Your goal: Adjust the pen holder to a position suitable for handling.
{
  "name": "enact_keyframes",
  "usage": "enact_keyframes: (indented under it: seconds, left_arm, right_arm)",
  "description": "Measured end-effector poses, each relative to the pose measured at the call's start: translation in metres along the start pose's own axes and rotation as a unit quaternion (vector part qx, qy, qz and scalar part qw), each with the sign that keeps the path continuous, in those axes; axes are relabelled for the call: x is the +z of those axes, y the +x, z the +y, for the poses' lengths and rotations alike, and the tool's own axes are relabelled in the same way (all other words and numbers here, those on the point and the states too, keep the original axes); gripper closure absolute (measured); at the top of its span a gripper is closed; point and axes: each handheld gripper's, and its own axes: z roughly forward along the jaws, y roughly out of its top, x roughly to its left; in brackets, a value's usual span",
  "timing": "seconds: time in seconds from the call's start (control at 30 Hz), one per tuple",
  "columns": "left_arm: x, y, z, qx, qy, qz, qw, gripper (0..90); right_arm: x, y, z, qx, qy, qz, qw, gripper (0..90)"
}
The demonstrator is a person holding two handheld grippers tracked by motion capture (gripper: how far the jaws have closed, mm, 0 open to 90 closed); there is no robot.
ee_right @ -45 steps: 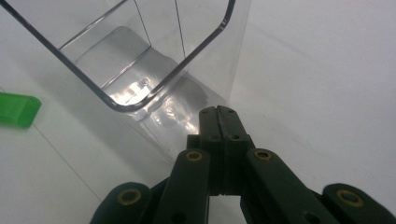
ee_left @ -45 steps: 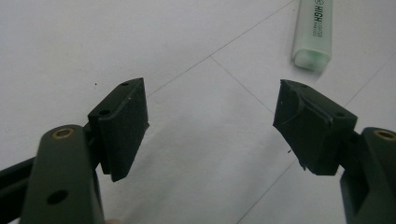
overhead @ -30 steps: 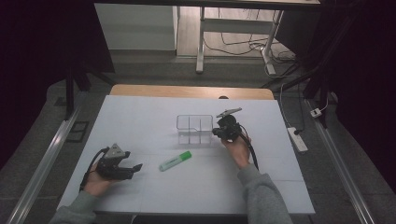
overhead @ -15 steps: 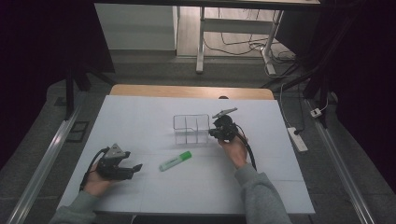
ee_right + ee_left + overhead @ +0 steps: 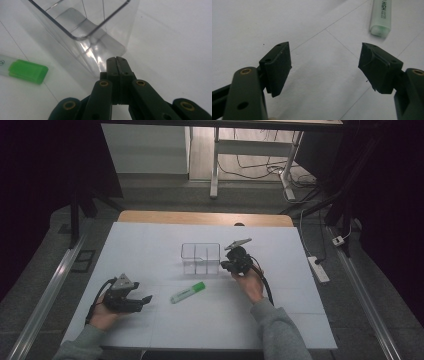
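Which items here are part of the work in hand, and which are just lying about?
In play:
- clear divided box, with the shut right gripper at its side
- green highlighter lying on the table
- open left gripper, nothing between its jaws

Lying about:
- power strip on the floor
- cables under the far desk

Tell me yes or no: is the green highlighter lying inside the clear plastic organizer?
No, the green highlighter lies flat on the white table, in front of the clear plastic organizer and apart from it.

High view overhead, facing forward-down; gripper views close, sharing the highlighter (image 5: 187,292)
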Motion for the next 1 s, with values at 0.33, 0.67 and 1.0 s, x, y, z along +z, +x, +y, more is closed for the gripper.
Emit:
enact_keyframes:
  seconds: [0.33,0.67,1.0]
  left_arm:
    - [0.001,-0.001,0.000,0.000,0.001,0.000,1.0000,26.0]
    - [0.001,-0.001,0.001,-0.004,0.001,0.000,1.0000,26.0]
    - [0.001,0.000,0.001,-0.003,0.000,0.000,1.0000,26.0]
  right_arm:
    - [-0.036,-0.009,-0.028,0.003,-0.019,-0.006,0.9998,90.0]
    - [-0.077,-0.008,-0.080,0.013,-0.032,-0.012,0.9993,74.0]
    - [-0.102,-0.011,-0.120,0.025,-0.056,-0.004,0.9981,51.8]
